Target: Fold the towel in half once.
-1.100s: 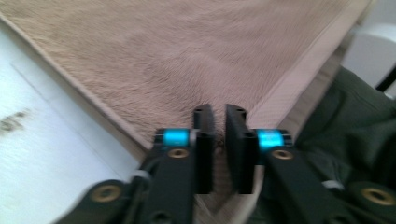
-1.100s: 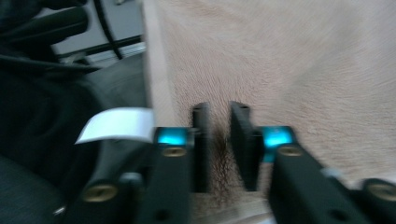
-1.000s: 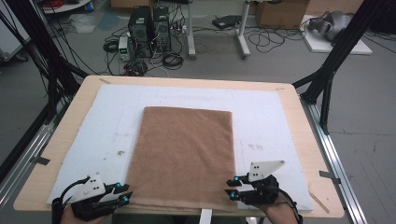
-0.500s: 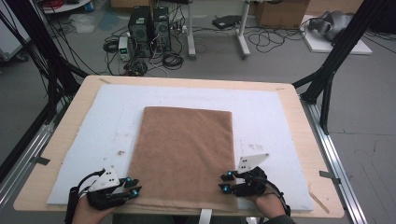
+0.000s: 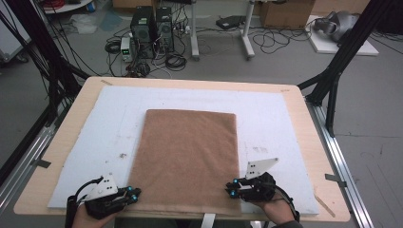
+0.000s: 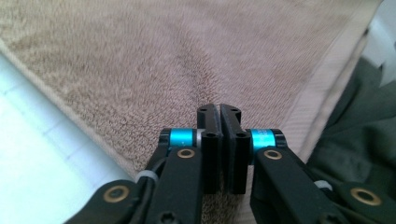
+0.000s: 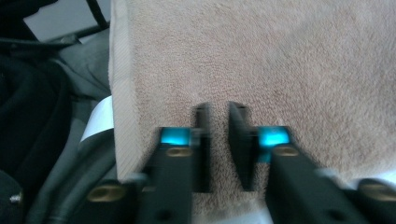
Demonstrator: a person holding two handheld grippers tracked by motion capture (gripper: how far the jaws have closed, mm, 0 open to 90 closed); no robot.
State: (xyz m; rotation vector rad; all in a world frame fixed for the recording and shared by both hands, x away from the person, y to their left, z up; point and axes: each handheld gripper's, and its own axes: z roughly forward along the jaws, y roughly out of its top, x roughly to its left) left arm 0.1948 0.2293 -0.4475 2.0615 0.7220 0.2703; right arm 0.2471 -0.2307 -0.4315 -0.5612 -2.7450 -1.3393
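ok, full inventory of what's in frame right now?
towel: 1, brown, flat in the middle of the mat, near edge at the table's front
mat: 1, white, covers most of the table top
table: 1, light wood, rim showing around the mat
computer towers: 2, black, on the floor beyond the table, among cables
cardboard box: 1, brown, floor at far right
left tool: 1, black with blue accents, at the towel's near left corner; jaws have just been closing, nearly together over a pinch of towel
right tool: 1, black with blue accents, at the near right corner; jaws have just been closing, small gap, towel edge between them
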